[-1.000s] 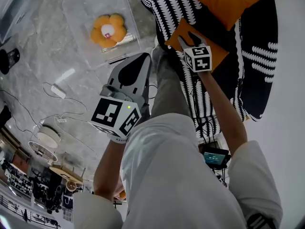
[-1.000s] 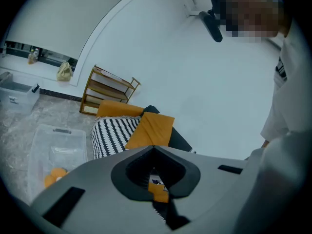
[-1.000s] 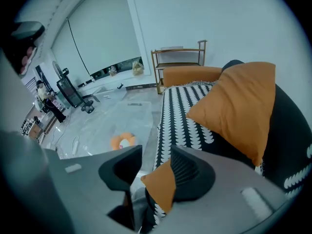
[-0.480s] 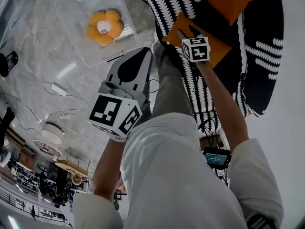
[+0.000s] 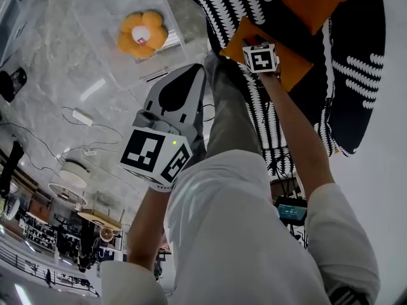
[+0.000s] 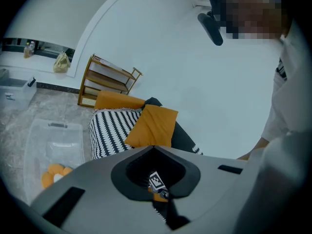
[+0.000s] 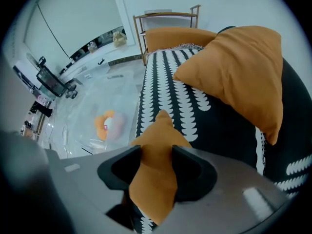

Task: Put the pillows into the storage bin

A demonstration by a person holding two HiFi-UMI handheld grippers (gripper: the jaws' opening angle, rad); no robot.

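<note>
Black-and-white patterned couch [image 5: 343,75]: landmark.
Clear plastic storage bin [image 5: 172,18]: on the floor off the couch's left edge; holds a flower-shaped orange cushion [image 5: 143,33].
Small square orange pillow [image 5: 292,65]: on the couch's left edge, pinched by the right gripper [image 7: 156,165]; the bin lies to its left.
Left gripper [image 5: 194,75]: clenched, empty, nearer the bin.

We note a small orange pillow [image 7: 161,126] lying on the black-and-white patterned seat [image 7: 161,77], one corner pinched between the right gripper's [image 7: 156,155] jaws. A larger orange pillow [image 7: 239,72] leans tilted farther back, apart from it. An orange flower-shaped pillow [image 5: 143,35] lies flat inside the clear storage bin [image 5: 102,18] on the floor.
</note>
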